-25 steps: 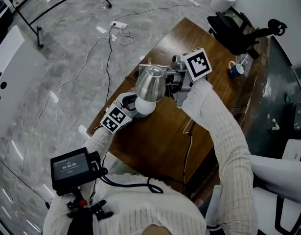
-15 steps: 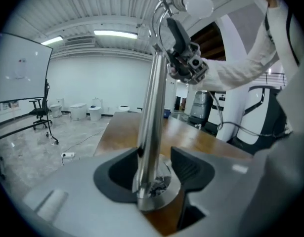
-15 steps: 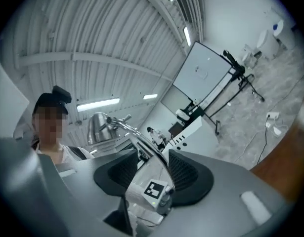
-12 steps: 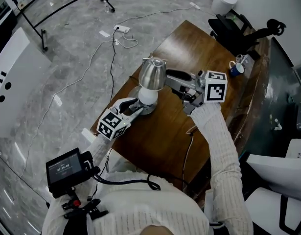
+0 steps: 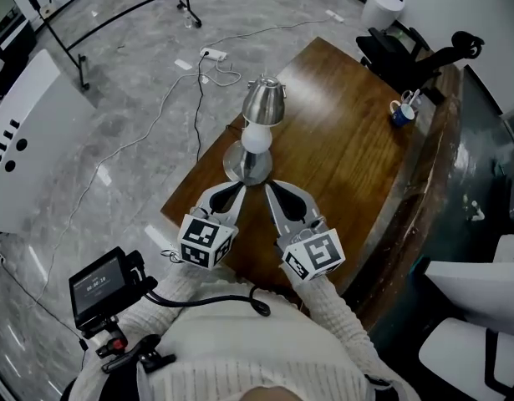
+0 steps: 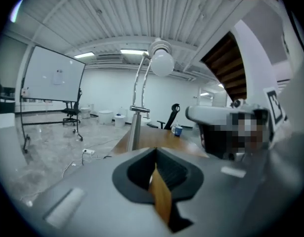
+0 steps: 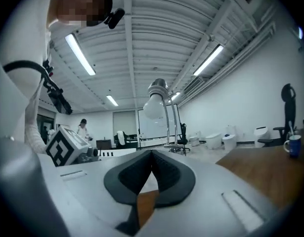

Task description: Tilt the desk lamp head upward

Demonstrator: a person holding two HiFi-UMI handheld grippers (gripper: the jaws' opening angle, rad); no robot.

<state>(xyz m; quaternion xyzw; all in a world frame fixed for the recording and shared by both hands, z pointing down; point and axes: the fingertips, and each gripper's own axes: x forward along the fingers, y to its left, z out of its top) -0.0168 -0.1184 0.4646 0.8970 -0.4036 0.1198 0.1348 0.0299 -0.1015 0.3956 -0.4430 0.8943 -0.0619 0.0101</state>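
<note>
**Floor** [image 5: 114,98]: grey and marbled, with cables trailing over it to the left of the desk lamp and beyond it.

**Tabletop** [image 5: 340,149]: brown wood. It carries the desk lamp [image 5: 255,132] close to its left edge as the head view shows it.

**Whiteboard** [image 5: 22,140]: white, on the floor well to the left of the lamp.

**Office chair** [image 5: 407,53]: black, past the far right of the tabletop and well apart from the lamp.

**Desk lamp**: the round metal base [image 5: 246,165] sits flat on the tabletop and the thin neck rises upright. The lamp head [image 5: 264,103], a metal shade, is at the top. A white bulb [image 5: 257,138] shows beneath the shade, aimed downward and toward the person.

**Left tongs** [image 5: 238,188]: near the lamp base, on the person's side and a little left of it, and clear of the lamp. The jaws have just closed and now meet with nothing between them.

**Right tongs** [image 5: 270,188]: near the lamp base, on the person's side and a little right of it, and clear of the lamp. The jaws have just closed and now meet with nothing between them.

**Mug** [image 5: 400,114]: blue, on the tabletop well to the right of the lamp.

**Power strip** [image 5: 213,55]: white, on the floor beyond the lamp.
</note>
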